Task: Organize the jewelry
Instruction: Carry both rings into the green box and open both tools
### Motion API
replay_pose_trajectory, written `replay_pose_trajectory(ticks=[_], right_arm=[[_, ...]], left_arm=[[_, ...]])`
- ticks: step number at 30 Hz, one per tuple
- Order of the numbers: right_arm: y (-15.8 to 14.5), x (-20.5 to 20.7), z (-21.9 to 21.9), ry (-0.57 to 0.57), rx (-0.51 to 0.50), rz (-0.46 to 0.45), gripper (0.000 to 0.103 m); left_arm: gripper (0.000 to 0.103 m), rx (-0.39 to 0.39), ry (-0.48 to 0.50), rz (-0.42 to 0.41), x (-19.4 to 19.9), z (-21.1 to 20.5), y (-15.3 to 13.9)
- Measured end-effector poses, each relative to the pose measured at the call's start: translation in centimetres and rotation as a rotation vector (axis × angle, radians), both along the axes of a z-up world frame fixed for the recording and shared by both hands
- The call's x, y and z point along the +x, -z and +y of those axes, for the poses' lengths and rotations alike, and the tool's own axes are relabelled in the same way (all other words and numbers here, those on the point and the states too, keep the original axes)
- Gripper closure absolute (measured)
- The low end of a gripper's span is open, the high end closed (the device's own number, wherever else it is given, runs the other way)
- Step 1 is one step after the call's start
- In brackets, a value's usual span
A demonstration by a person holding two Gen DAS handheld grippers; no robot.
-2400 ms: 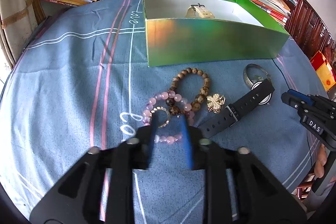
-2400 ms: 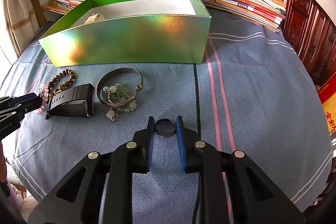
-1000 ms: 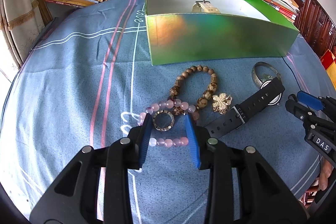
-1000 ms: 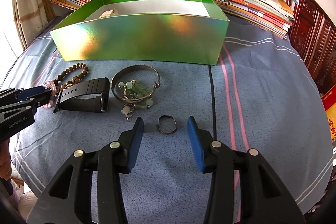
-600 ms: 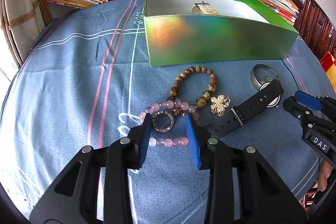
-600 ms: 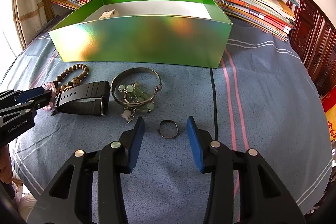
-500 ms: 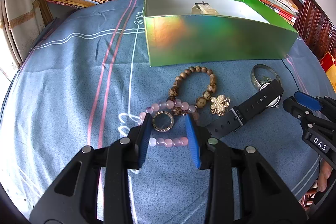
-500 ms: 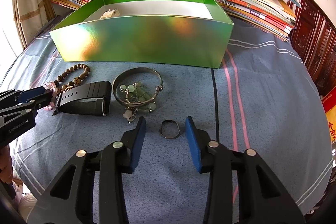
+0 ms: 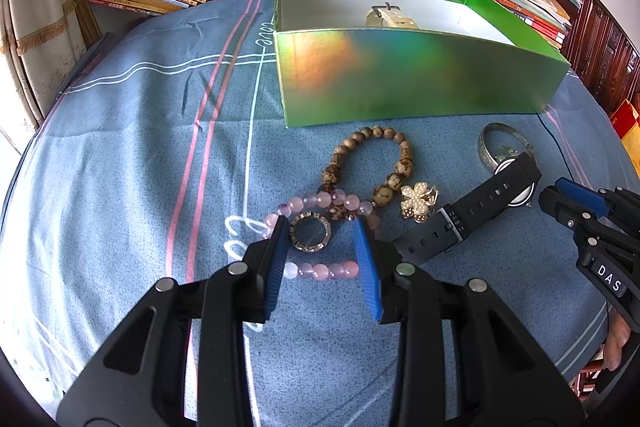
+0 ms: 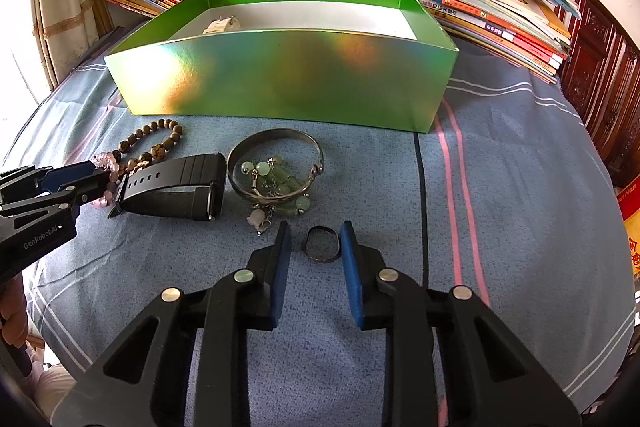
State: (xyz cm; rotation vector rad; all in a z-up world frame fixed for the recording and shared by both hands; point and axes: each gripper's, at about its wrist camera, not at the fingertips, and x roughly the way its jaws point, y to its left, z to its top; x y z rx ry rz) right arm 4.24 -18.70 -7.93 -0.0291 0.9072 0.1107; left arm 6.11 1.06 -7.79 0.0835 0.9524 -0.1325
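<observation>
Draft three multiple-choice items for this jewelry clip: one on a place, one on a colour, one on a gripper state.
1. Where does the small dark ring lie?
A. in the green box
B. on the blue cloth between the right gripper's fingers
C. on the book stack

2. What colour are the beads of the bracelet around the round sparkly ring?
A. pink
B. yellow
C. black

3. How is the left gripper?
A. shut on the black watch
B. shut on nothing
C. open

Key: 1 B, the ring sits on the cloth inside the right gripper; 2 A, pale pink beads; 3 C, its jaws stand apart, the sparkly ring untouched between them.
</observation>
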Motion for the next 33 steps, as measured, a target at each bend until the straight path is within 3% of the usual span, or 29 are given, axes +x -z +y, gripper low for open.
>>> replay_pose_trajectory(ticks=[7,9,10,17,26,33], right_arm=[[0.0,0.0,0.1,0.002,-0.002,-0.003,0.076],[0.0,0.0,0.1,0.002,0.005,-0.002,0.081],[0.0,0.0,0.2,0.002,0.008,-0.003,0.084],[-0.2,-0.4,0.1,0.005,0.015,-0.005,0.084],[-2.4,-0.8,-0.6,0.023,0.015,-0.052,0.084],[-8.6,0.8,-1.2,0.008,0.042,-0.224,0.084]], left_arm=[[0.069,0.002,0.001,-0.002,0.0,-0.1,0.0],[0.072,-0.005,0.001,0.001,0.0,-0.1,0.0],[0.081,-0.009,0.004,0.002,0.0,-0.1,0.0],[0.082,-0.008,0.017,0.003,-0.4,-0.2,-0.4],[0.082,-0.024,0.017,-0.063,-1.2,0.5,-3.6],[0.082,-0.052,0.017,-0.178,2.0,0.8,-9.2]])
